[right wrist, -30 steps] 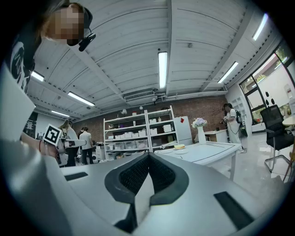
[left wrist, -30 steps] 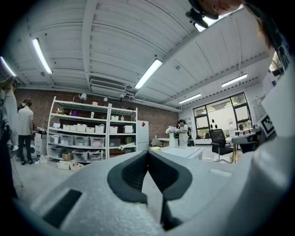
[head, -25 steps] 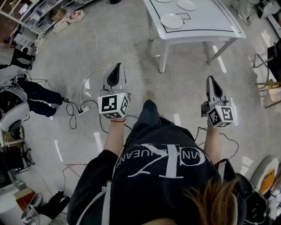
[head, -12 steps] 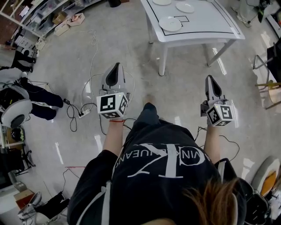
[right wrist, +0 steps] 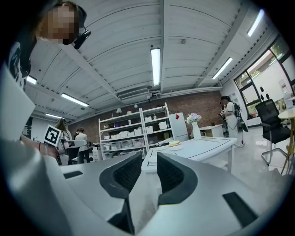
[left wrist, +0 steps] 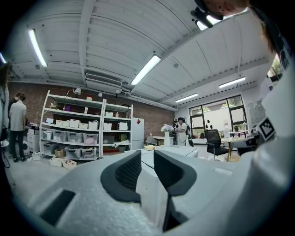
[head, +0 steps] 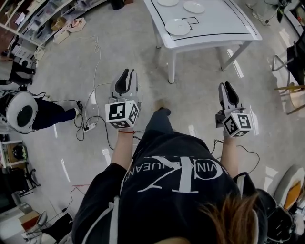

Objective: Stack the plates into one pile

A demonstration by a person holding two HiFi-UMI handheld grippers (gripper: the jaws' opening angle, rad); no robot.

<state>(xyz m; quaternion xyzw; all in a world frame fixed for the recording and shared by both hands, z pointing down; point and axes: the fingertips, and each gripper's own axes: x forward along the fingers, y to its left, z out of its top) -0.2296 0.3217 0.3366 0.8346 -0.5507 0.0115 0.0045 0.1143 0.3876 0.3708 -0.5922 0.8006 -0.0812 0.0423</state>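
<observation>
Three white plates lie apart on the white table (head: 224, 21) at the top of the head view: one near the front edge (head: 177, 26), two further back (head: 194, 6) (head: 167, 2). My left gripper (head: 126, 76) (left wrist: 147, 159) and right gripper (head: 226, 88) (right wrist: 149, 161) are held level over the floor, well short of the table, pointing towards it. Both pairs of jaws have just been opening and stand open with nothing between them. In the right gripper view the table (right wrist: 198, 145) and a plate (right wrist: 174, 146) show ahead.
Cables and a power strip (head: 90, 119) lie on the floor to the left. Shelves with boxes (head: 47, 19) line the far left. A chair (head: 290, 90) stands at the right edge. People stand far off by the shelves (left wrist: 17, 124).
Both grippers have moved forward towards the table. Their jaws, shut before, now stand apart. The table has shifted left in the head view.
</observation>
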